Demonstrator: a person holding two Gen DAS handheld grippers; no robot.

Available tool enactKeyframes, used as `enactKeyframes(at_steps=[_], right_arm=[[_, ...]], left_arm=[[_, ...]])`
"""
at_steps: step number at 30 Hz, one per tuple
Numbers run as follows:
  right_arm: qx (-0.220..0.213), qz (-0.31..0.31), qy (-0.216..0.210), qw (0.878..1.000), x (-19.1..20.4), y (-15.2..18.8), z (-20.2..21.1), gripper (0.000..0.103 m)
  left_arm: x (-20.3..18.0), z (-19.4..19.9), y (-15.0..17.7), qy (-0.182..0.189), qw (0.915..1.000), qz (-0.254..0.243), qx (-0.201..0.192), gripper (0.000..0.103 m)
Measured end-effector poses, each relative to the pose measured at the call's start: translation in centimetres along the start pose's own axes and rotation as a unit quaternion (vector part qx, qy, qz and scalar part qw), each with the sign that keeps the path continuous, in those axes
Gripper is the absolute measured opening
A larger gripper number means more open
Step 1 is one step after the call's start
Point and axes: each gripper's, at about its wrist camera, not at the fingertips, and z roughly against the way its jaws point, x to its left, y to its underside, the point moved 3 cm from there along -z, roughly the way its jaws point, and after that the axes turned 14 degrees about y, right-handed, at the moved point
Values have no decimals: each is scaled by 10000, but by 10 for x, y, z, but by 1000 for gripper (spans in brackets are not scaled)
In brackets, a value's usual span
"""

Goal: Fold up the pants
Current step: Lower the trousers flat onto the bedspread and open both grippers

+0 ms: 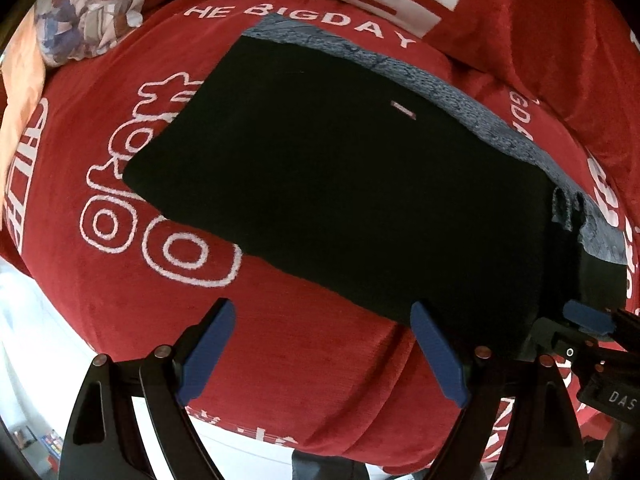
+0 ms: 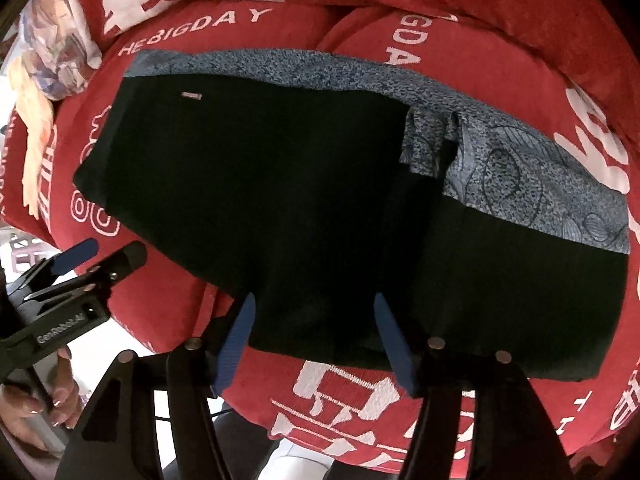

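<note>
Left claw (image 1: 322,350) stands with its blue pads wide apart and nothing between them, hanging over the red blanket (image 1: 320,360) just beside the near edge of the pants (image 1: 340,200); its right pad (image 1: 438,356) sits at that edge, and contact cannot be confirmed. Right claw (image 2: 314,344) is likewise spread apart, its pads not pressing on anything, positioned above the near edge of the black cloth. The red blanket, printed with white lettering and figures, covers the whole soft surface beneath. The pants (image 2: 280,200) lie flat on it, folded into a broad black block, with a blue-grey patterned lining (image 2: 520,168) exposed along the far edge and at the right end. A pale patterned cushion (image 1: 88,12) rests at the far left corner, well apart from the pants. A small light tag (image 1: 403,110) shows on the black fabric near the far edge. A hand (image 2: 36,396) grips the handle of the left claw.
</note>
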Motion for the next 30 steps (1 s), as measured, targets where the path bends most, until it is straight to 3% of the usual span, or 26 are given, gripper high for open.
enactKeyframes(at_steps=[20, 22, 30], right_arm=[[-9, 31, 170, 9999, 17, -3, -2, 81], [-39, 38, 185, 9998, 18, -3, -2, 84], [-251, 82, 332, 9991, 22, -2, 0, 89]], left_arm=[[11, 1, -11, 222, 9997, 37, -122, 90], [12, 0, -12, 228, 9997, 67, -106, 103], [18, -3, -13, 282, 9995, 149, -51, 103]])
